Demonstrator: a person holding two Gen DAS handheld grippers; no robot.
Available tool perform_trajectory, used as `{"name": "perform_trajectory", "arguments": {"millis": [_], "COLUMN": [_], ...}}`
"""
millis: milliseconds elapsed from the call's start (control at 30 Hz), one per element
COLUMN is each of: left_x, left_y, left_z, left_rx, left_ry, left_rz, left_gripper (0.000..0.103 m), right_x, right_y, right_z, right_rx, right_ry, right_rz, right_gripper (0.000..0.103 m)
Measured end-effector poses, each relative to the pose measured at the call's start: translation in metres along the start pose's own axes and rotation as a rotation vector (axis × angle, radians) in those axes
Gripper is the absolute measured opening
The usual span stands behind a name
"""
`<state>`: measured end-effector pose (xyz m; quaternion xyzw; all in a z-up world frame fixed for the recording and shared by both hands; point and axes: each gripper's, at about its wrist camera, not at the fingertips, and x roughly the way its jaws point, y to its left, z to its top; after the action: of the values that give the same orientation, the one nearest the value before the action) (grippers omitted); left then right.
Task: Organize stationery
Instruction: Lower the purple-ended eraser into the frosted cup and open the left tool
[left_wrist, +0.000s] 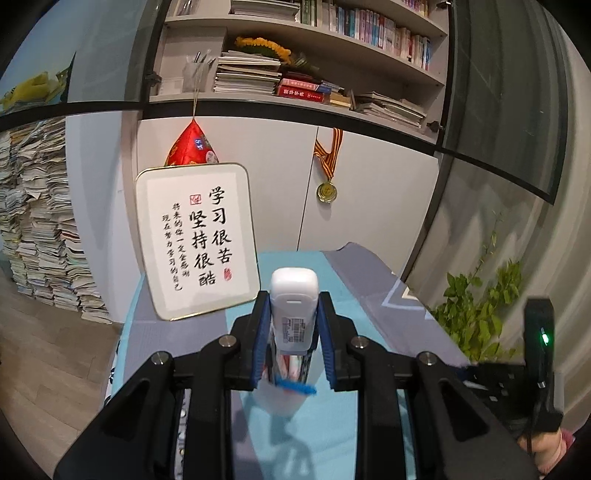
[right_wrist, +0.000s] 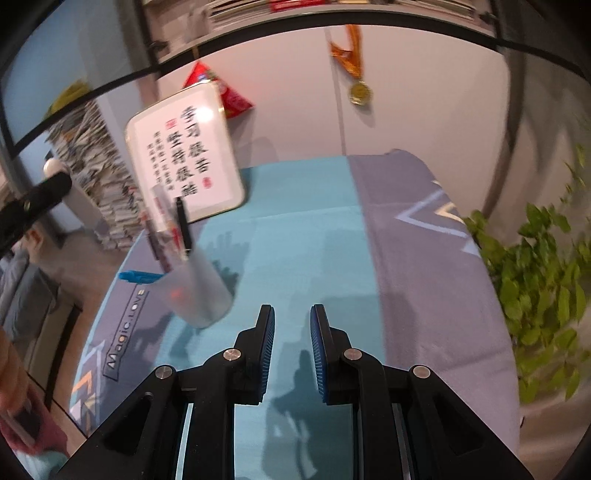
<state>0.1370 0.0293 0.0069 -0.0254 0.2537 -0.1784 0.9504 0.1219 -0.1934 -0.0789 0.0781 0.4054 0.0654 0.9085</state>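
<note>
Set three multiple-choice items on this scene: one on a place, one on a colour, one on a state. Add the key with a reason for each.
1. Where does the translucent cup stand?
A. on a bookshelf
B. on the floor by the plant
C. on the cloth, left of the right claw

2. What colour is the held item in the left claw?
A. white
B. red
C. green

3. What is the state of the right claw?
A. shut on a pen
B. empty, pads apart
C. shut on the cup

Key:
1. C, as the right wrist view shows the cup on the cloth, left of the claw.
2. A, as its casing between the blue pads is white.
3. B, as only bare cloth shows between its pads.
</note>
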Motion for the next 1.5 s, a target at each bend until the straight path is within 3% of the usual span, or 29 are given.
{"name": "perform_trajectory", "arguments": {"millis": [333, 633, 900, 1200, 1500], "left_x": [0.059, 0.068, 0.064, 0.079, 0.065], "left_y": [-0.002, 0.001, -0.006, -0.007, -0.011], "left_z": [-0.015, -0.027, -0.031, -0.041, -0.04], "left_rx": [-0.017, -0.033, -0.001, 0.017, 0.043], "left_ry": [0.154, 0.226, 0.245, 0.292, 0.24], "left_rz": [0.007, 0.026, 0.025, 0.074, 0.102], "left_gripper": [0.024, 0.024, 0.024, 0.025, 0.036], "right_x": [0.002, 0.008, 0.01, 0.01, 0.011], "right_y": [-0.021, -0.027, -0.029, -0.029, -0.024], "right_z": [-0.014, -0.021, -0.023, -0.024, -0.023], "right_rx": [0.056, 0.083, 0.089, 0.098, 0.083], "right_ry": [0.022, 0.048, 0.062, 0.069, 0.079], "right_rz": [-0.017, 0.001, 0.012, 0.007, 0.01], "right_gripper": [0.019, 0.019, 0.019, 0.019, 0.019]}}
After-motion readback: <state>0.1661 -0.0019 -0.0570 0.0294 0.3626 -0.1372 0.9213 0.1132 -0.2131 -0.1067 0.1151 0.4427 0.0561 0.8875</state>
